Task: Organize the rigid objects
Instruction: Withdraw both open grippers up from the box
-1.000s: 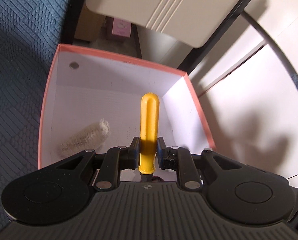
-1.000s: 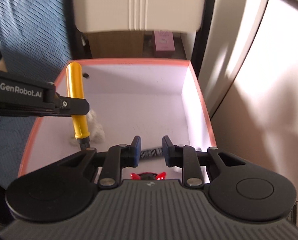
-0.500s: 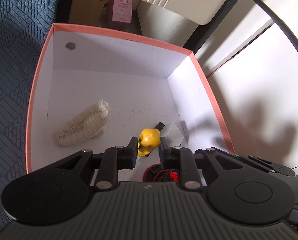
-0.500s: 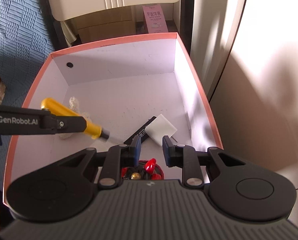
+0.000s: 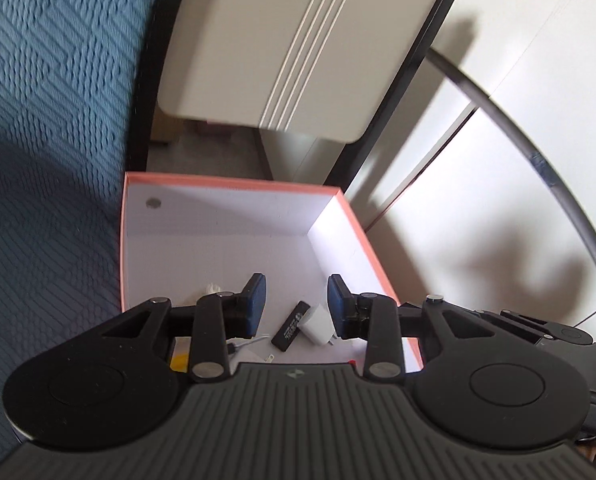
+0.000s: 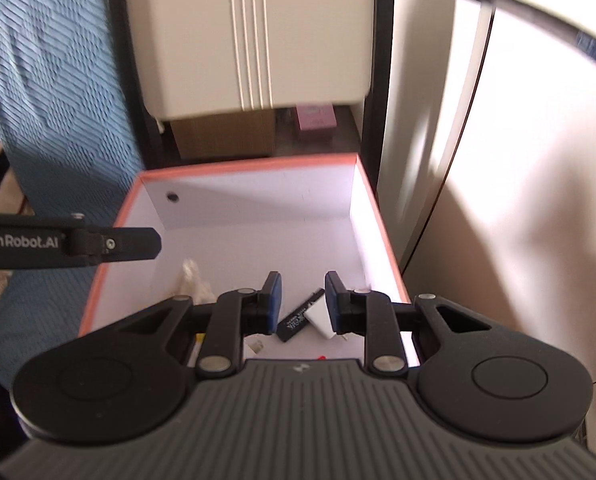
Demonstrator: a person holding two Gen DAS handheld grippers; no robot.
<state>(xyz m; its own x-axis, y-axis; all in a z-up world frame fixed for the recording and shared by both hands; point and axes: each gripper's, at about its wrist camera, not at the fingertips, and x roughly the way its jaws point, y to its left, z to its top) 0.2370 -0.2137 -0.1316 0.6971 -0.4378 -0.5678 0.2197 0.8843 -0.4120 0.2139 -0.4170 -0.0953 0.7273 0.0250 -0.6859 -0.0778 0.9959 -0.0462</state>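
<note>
Left claw [image 5: 296, 307] is hanging spread and empty above the near end of the pink-rimmed box [image 5: 233, 181], pads well apart, nothing between them. Right claw [image 6: 301, 299] is likewise hanging spread and empty over the same near end, just right of the left one; in the right wrist view the left claw's black finger marked GenRobot.AI [image 6: 67, 243] is reaching in over the box's left rim. Below the gap of both claws, on the white box floor, a black stick-shaped item with white print [image 5: 290, 325] is lying slantwise, touching or just beside a white plug-in charger block [image 5: 318, 323]. To the left, partly hidden behind the left claw's linkage, a sliver of yellow [image 5: 179, 360] is showing, possibly a tool handle, too covered to name; a pale, fibrous lump [image 6: 191, 276] is sitting further left on the floor, blurred. A speck of red [image 6: 321, 357] is peeking at the near wall. A thin white cord end [image 5: 245, 345] is lying near the stick. Outside the box: blue textured fabric [image 5: 49, 160] at left, a cream panel with three grooves [image 5: 298, 40] behind, white bench [image 5: 478, 220] at right. Judgement: the step in hand looks like a release just finished, both claws standing free over a box already holding several rigid items. Next move likely calls for lifting clear of the rim without clipping the other claw, then turning toward whatever remains outside; no loose item is showing on the bench in either view, so the next target cannot be told.
</note>
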